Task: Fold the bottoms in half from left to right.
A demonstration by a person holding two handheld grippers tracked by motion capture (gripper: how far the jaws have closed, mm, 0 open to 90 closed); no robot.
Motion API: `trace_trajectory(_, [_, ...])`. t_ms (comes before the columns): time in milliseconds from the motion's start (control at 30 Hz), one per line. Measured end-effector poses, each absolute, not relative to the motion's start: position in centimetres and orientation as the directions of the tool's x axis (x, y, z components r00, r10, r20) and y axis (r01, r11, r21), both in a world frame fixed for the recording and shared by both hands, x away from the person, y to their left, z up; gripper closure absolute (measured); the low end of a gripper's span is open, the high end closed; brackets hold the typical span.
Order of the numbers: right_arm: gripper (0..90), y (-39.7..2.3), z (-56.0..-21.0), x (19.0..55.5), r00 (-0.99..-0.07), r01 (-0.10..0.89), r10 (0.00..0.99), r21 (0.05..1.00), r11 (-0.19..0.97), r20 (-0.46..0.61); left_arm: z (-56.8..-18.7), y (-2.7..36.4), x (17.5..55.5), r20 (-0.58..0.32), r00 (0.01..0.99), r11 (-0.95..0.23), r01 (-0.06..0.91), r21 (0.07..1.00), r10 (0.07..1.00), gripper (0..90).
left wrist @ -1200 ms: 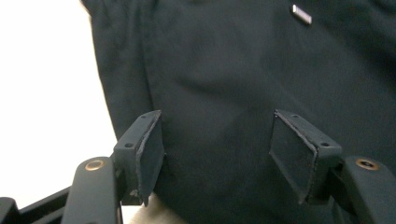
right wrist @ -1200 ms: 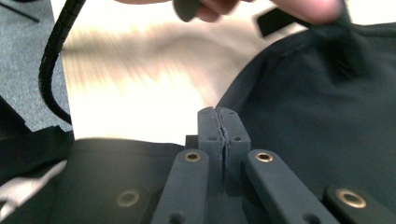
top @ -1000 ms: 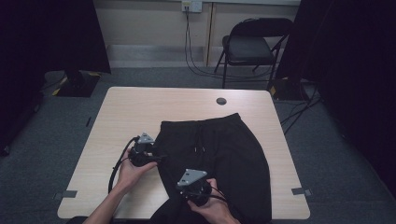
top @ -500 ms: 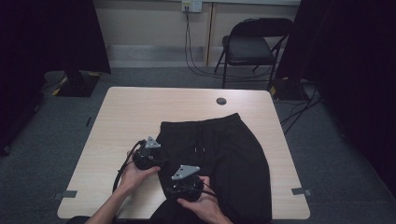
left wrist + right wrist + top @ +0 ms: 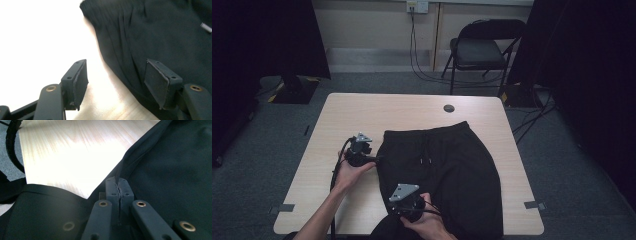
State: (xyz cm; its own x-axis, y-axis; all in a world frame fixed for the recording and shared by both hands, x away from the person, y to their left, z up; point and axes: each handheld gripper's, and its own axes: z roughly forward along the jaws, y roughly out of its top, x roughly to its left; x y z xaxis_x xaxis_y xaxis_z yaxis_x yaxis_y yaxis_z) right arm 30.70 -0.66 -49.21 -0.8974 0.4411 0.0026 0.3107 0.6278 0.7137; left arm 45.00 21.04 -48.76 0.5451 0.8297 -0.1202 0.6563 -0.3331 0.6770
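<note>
2 claws in: your right claw (image 5: 119, 185) is clenched on the black shorts (image 5: 447, 170) at 6 o'clock, left claw (image 5: 117, 82) released at 9 o'clock, edge ungrabbed, folding hasn't started.

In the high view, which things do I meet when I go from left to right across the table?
left gripper → right gripper → black trousers → right edge of the table

bare forearms, black two-jaw left gripper (image 5: 374, 159) and right gripper (image 5: 399, 216), grey triangular top plates, brass screws, black ribbed cables
</note>
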Motion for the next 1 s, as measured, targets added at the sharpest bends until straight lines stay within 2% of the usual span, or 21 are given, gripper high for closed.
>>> trace_trajectory(100, [89.5, -0.6, -49.2, 30.7, -0.896, 0.315, 0.443, 0.714, 0.626, 0.007, -48.7, 20.9, 44.9, -0.140, 0.556, -0.329, 0.655, 0.680, 0.819, 34.0])
trace_trajectory(233, [89.5, -0.5, -49.3, 30.7, -0.893, 0.316, 0.450, 0.720, 0.618, 0.007, -48.9, 20.3, 44.6, -0.113, 0.567, -0.358, 0.650, 0.670, 0.816, 34.1])
trace_trajectory(367, [89.5, -0.6, -49.4, 31.0, -0.895, 0.329, 0.446, 0.724, 0.606, 0.033, -49.2, 19.3, 44.4, -0.061, 0.568, -0.379, 0.621, 0.686, 0.821, 33.5])
trace_trajectory(400, [89.5, -0.6, -49.4, 31.0, -0.895, 0.329, 0.446, 0.724, 0.606, 0.033, -49.3, 18.8, 44.2, -0.008, 0.575, -0.414, 0.599, 0.685, 0.818, 33.5])
trace_trajectory(433, [89.5, -0.5, -49.4, 31.1, -0.895, 0.330, 0.446, 0.725, 0.605, 0.035, -49.3, 18.5, 44.0, -0.016, 0.576, -0.403, 0.591, 0.699, 0.817, 36.0])
trace_trajectory(467, [89.6, -0.4, -49.5, 31.1, -0.893, 0.330, 0.449, 0.728, 0.601, 0.035, -49.4, 18.2, 43.9, -0.020, 0.580, -0.401, 0.586, 0.704, 0.814, 46.0])
trace_trajectory(500, [89.6, -0.4, -49.5, 31.1, -0.893, 0.330, 0.449, 0.728, 0.601, 0.035, -49.3, 18.1, 43.9, -0.019, 0.591, -0.409, 0.580, 0.704, 0.806, 46.0])
trace_trajectory(533, [89.6, -0.4, -49.5, 31.1, -0.892, 0.329, 0.451, 0.731, 0.598, 0.033, -49.3, 17.9, 43.8, -0.025, 0.598, -0.407, 0.575, 0.709, 0.801, 53.3])
trace_trajectory(633, [89.6, -0.3, -49.5, 31.2, -0.891, 0.331, 0.453, 0.732, 0.595, 0.035, -49.2, 17.7, 43.9, -0.097, 0.623, -0.390, 0.596, 0.702, 0.776, 85.9])
trace_trajectory(767, [89.9, -0.5, -49.2, 31.4, -0.889, 0.340, 0.455, 0.736, 0.585, 0.048, -49.1, 18.1, 44.2, -0.130, 0.598, -0.354, 0.621, 0.699, 0.791, 87.5])
trace_trajectory(800, [89.9, -0.6, -48.9, 31.4, -0.889, 0.337, 0.456, 0.742, 0.580, 0.047, -48.7, 19.1, 44.6, -0.182, 0.572, -0.292, 0.636, 0.714, 0.800, 87.6])
trace_trajectory(933, [90.0, -0.7, -47.4, 31.6, -0.887, 0.333, 0.459, 0.767, 0.549, 0.056, -47.2, 20.7, 44.8, -0.262, 0.529, -0.170, 0.634, 0.755, 0.807, 87.7])
trace_trajectory(1000, [89.9, -0.6, -46.0, 31.9, -0.889, 0.321, 0.455, 0.787, 0.526, 0.059, -46.5, 21.0, 44.9, -0.253, 0.529, -0.169, 0.624, 0.763, 0.810, 87.7])
